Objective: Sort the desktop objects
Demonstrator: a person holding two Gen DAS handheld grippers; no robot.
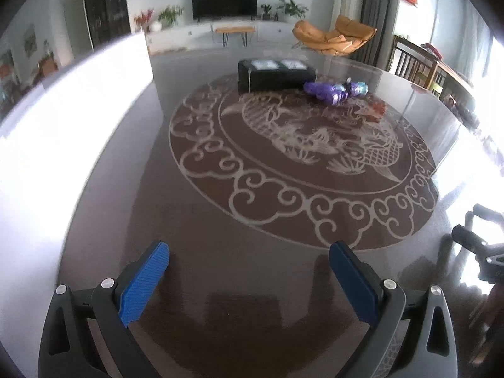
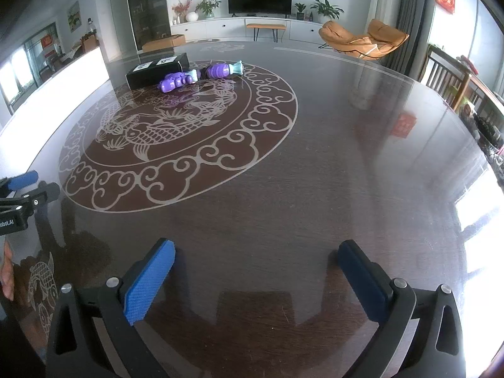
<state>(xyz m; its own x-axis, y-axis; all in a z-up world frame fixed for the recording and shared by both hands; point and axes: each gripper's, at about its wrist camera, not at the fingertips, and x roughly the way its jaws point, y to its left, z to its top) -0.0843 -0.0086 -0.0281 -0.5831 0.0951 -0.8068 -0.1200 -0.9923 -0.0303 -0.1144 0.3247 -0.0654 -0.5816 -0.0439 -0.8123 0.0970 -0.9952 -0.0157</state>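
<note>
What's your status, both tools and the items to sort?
Left tool open, empty; right tool open, empty. Purple toys beside black box at far side of table, untouched. Path across tabletop unobstructed.

The left gripper (image 1: 249, 278), a black two-finger frame with ribbed blue pads (image 1: 143, 283), fills the bottom of the left wrist view, its jaws spread wide with nothing between them. The right gripper (image 2: 256, 282), of the same black frame and blue textured pads (image 2: 148, 285), sits at the bottom of the right wrist view, likewise spread wide and empty. At the left edge of the right wrist view the left gripper's tips show, with part of the person's hand (image 2: 6, 275) at the lower left. At the right edge of the left wrist view, the right gripper's black tips appear.
</note>
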